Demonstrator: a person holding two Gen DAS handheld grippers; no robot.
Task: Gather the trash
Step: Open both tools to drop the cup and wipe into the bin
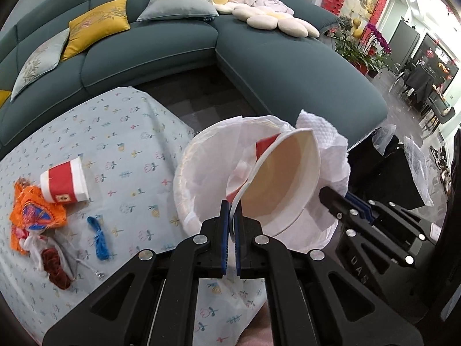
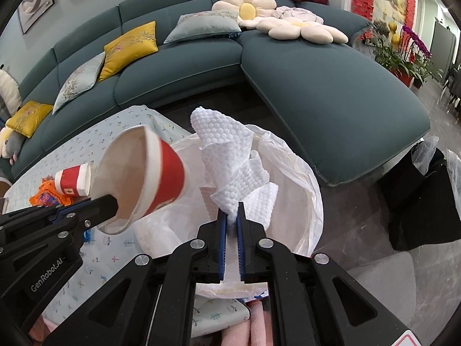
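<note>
Your left gripper point(image 1: 232, 219) has its jaws clamped on the rim of a red paper cup point(image 1: 283, 178) — tilted over the white-lined bin point(image 1: 184, 178). Your right gripper point(image 2: 232, 222) pinches a white paper towel point(image 2: 230, 158) above that bin. A second cup point(image 1: 64, 183) lies on the surface point(image 1: 129, 132) — beside an orange wrapper point(image 1: 31, 210).

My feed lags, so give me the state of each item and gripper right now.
left gripper: shut on paper cup rim
paper cup: held tilted over the bin
right gripper: shut on paper towel
paper towel: crumpled, held over the bin
bin: open, white liner
second cup: lying on tablecloth
</note>
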